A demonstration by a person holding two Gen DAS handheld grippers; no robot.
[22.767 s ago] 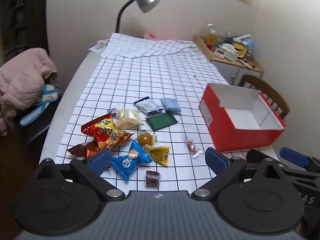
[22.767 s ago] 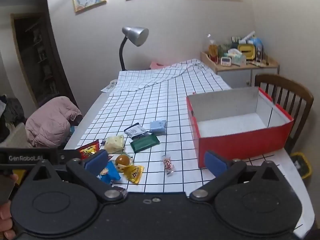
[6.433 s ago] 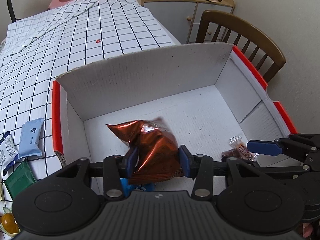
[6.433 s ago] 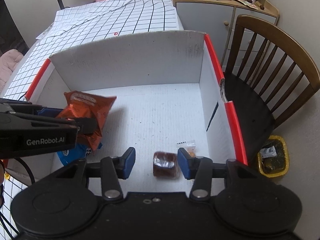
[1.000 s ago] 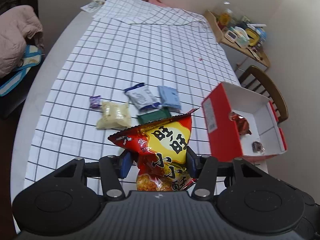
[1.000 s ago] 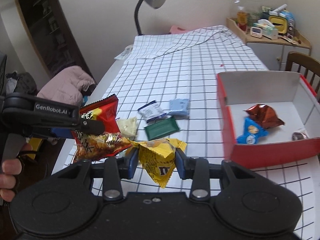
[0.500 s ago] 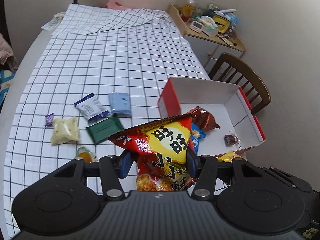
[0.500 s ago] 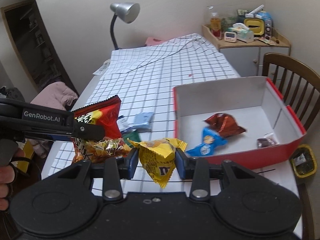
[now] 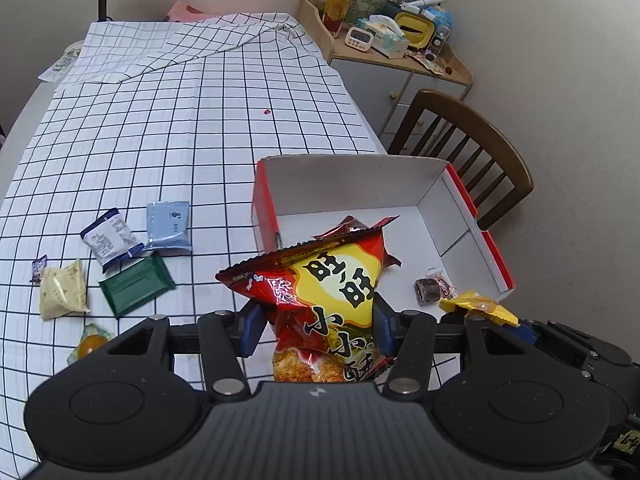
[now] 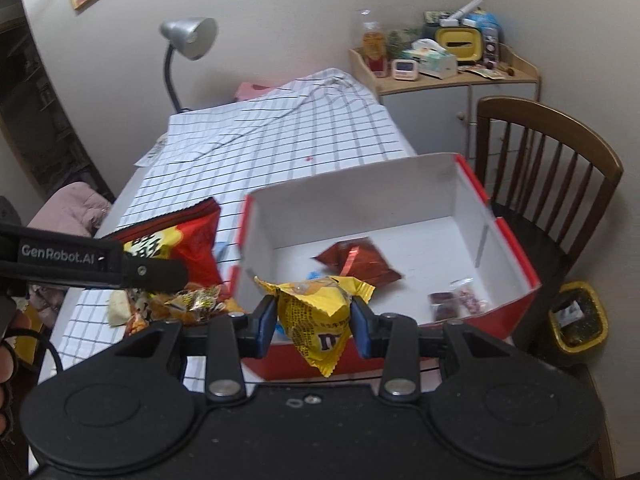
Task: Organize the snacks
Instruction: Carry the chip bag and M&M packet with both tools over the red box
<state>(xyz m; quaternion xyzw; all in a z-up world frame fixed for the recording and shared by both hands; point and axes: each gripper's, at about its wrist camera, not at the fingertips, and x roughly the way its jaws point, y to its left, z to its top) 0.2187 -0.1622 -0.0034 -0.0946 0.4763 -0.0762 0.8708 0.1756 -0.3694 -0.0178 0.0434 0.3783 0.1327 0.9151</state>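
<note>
Red-and-yellow chip bag (image 9: 336, 300) is pinched by the left gripper (image 9: 316, 330) beside the red box (image 9: 494, 248) (white inside); a yellow M&M's packet (image 10: 316, 316) is clamped in the right gripper (image 10: 313, 320).

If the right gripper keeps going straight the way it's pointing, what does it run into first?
Probably the red box: the right gripper, shut on the yellow packet, points over its near wall toward the copper bag inside. Depth is unclear, so it might clip that wall first.

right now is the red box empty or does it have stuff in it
Not empty. The red box holds a copper-red foil bag and small wrapped candies on its white floor.
</note>
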